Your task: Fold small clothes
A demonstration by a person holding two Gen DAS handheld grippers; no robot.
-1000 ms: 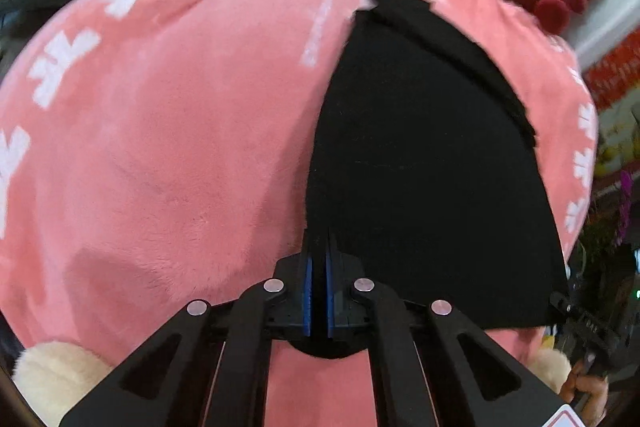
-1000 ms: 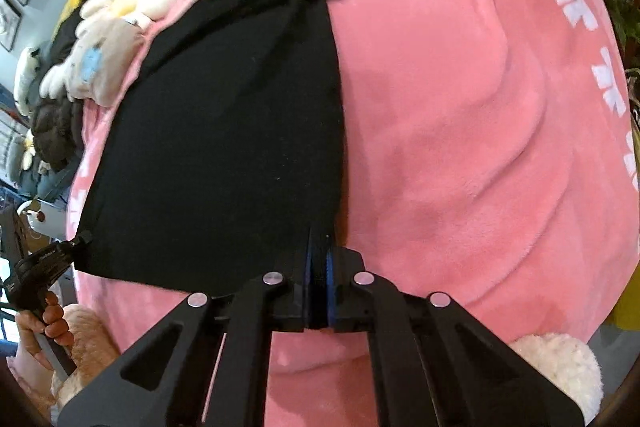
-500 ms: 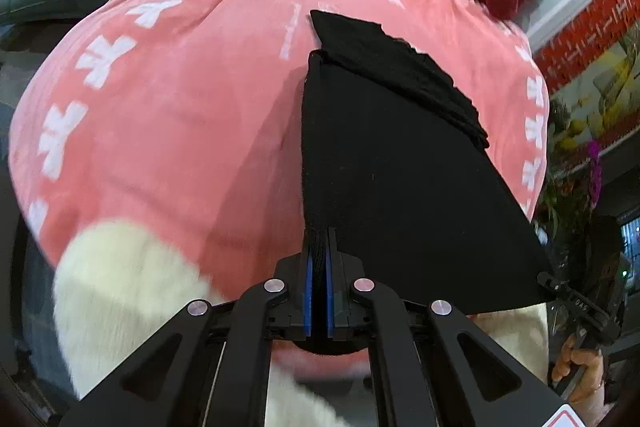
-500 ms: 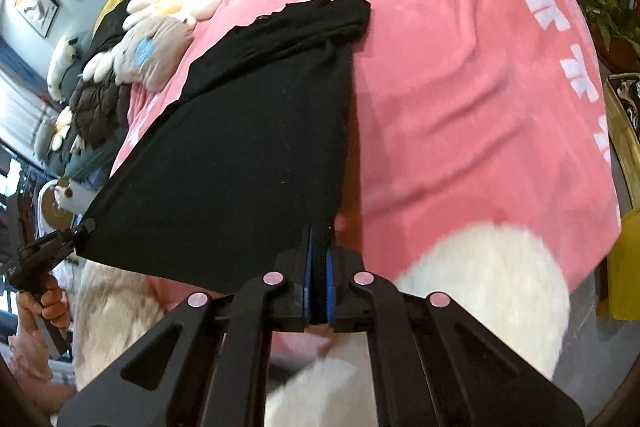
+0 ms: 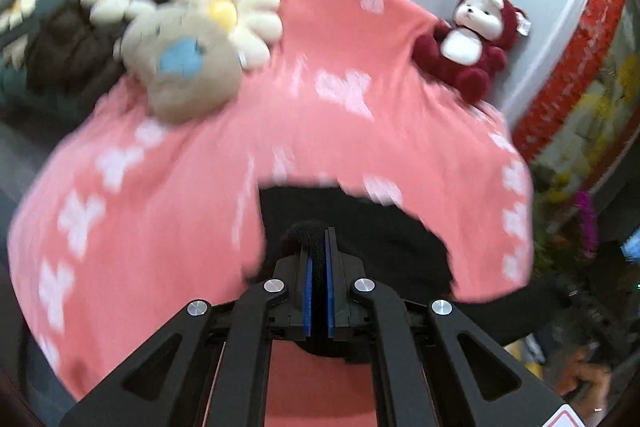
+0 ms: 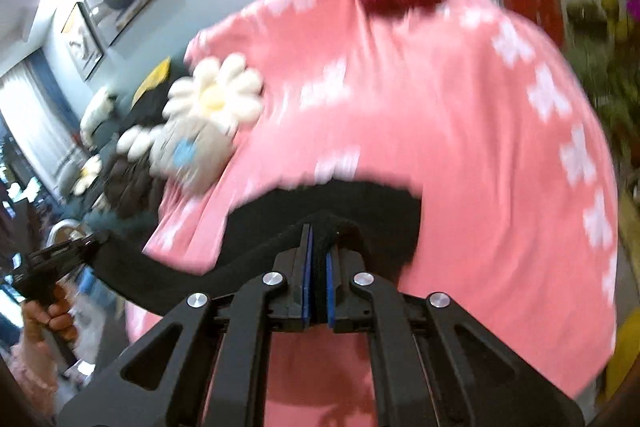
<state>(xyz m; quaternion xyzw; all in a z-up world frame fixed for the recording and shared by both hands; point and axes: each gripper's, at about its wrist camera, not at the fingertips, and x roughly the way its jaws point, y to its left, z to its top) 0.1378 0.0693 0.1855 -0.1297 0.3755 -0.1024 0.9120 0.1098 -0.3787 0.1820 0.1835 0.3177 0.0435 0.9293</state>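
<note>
Both my grippers have risen since a second ago, lifting the near edge of the black garment (image 5: 352,227) off the pink blanket (image 5: 180,155), where it earlier lay flat.

On my left, the left gripper (image 5: 318,259) is clamped narrow on a bunched corner of the cloth, which rises between its blue pads. From there the edge runs rightward, taut, to my right gripper (image 6: 318,251), also pinched tight on its own corner. The rest of the garment hangs and trails forward and below both grippers, onto the blanket.

Beyond it, ahead left, sits a flower plush (image 5: 224,15); ahead right, a red plush toy (image 5: 472,43).

The held edge's long axis runs side to side between my hands, neither hand nearer. I judge the fold needs this edge carried forward, away from me, over the far part of the cloth.
</note>
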